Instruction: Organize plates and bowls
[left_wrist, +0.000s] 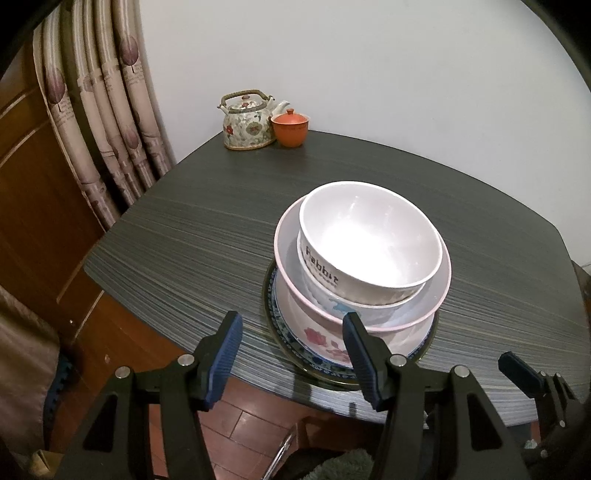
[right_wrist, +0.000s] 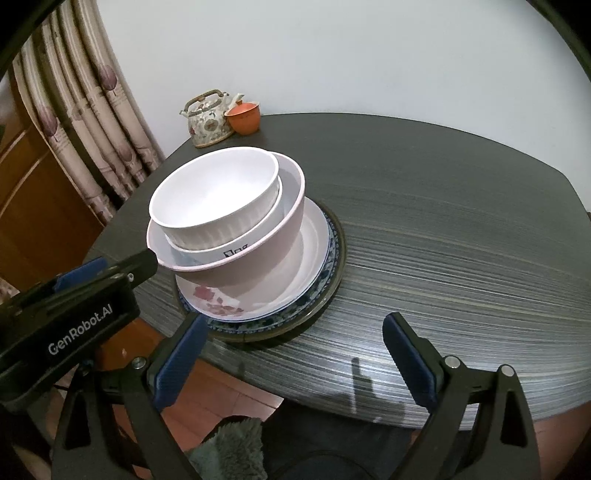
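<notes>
A stack of dishes stands near the table's front edge. A white bowl marked "Rabbit" sits on top, nested in another white bowl, inside a pink-rimmed bowl. Below lie a flowered plate and a blue-patterned plate. The stack also shows in the right wrist view. My left gripper is open and empty, just in front of the stack's left side. My right gripper is open and empty, at the table edge, in front of the stack.
A flowered teapot and an orange lidded cup stand at the table's far corner. Curtains and a wooden cabinet are to the left. The dark striped table extends right of the stack.
</notes>
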